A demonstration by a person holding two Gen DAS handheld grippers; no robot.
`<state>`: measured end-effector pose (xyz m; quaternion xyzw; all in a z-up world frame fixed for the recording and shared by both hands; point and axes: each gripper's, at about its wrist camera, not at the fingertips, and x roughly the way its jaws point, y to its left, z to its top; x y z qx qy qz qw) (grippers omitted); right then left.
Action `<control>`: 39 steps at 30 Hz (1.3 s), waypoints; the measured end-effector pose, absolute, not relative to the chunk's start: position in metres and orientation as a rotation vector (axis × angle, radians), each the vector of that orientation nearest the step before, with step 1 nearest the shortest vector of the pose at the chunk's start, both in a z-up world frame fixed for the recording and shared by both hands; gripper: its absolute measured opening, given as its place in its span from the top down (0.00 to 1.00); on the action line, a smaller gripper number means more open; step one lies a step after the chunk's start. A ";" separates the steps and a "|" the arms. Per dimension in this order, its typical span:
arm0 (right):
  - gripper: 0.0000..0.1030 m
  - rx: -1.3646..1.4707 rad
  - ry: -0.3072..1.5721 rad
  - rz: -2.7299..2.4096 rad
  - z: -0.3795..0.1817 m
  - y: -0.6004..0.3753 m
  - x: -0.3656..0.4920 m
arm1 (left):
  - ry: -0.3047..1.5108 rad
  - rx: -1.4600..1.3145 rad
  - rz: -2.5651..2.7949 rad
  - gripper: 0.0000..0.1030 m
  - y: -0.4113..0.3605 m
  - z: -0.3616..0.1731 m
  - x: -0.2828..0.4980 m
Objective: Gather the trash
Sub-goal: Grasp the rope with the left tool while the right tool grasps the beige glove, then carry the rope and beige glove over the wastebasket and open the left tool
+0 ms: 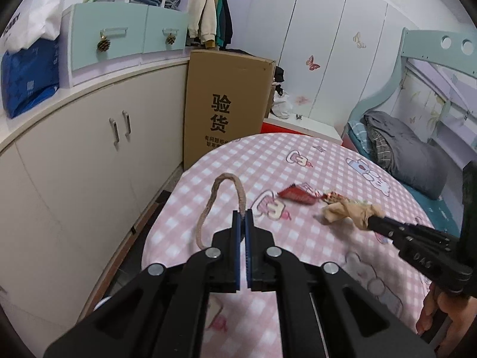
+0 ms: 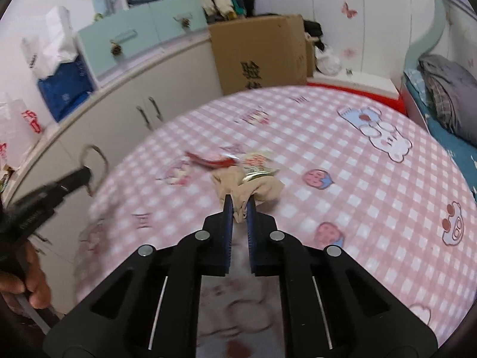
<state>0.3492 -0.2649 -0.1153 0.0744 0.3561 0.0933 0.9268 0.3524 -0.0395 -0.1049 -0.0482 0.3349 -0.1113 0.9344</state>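
A pink checked tablecloth (image 1: 298, 161) fills the lower middle of both views. At centre the left gripper (image 1: 244, 216) is clamped on a looped brown cord (image 1: 226, 179); right of centre the right gripper (image 2: 239, 205) pinches a beige crumpled rag (image 2: 262, 189), perhaps paper. Just above it lies a red wrapper (image 1: 296, 195).
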 end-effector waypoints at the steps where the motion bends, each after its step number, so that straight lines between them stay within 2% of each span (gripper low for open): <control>1: 0.91 0.153 0.719 0.197 -0.111 -0.261 0.345 | 0.687 -0.110 -0.231 0.98 -0.035 -0.105 0.348; 10: 0.91 0.117 0.657 0.332 -0.074 -0.187 0.307 | 0.692 -0.179 -0.217 0.98 0.023 -0.104 0.307; 18: 0.92 0.037 0.648 0.473 -0.074 -0.088 0.294 | 0.717 -0.282 -0.138 0.98 0.106 -0.120 0.278; 22: 0.92 0.018 0.647 0.467 -0.078 -0.066 0.301 | 0.742 -0.294 -0.116 0.98 0.124 -0.131 0.279; 27: 0.92 0.050 0.617 0.372 -0.074 -0.096 0.312 | 0.748 -0.296 -0.155 0.98 0.115 -0.135 0.287; 30: 0.92 0.055 0.534 0.223 -0.062 -0.136 0.310 | 0.747 -0.292 -0.189 0.98 0.098 -0.133 0.294; 36: 0.92 0.255 0.570 0.241 -0.067 -0.210 0.312 | 0.745 -0.254 -0.251 0.97 0.049 -0.126 0.301; 39: 0.92 0.243 0.572 0.233 -0.070 -0.218 0.309 | 0.748 -0.240 -0.266 0.97 0.033 -0.123 0.303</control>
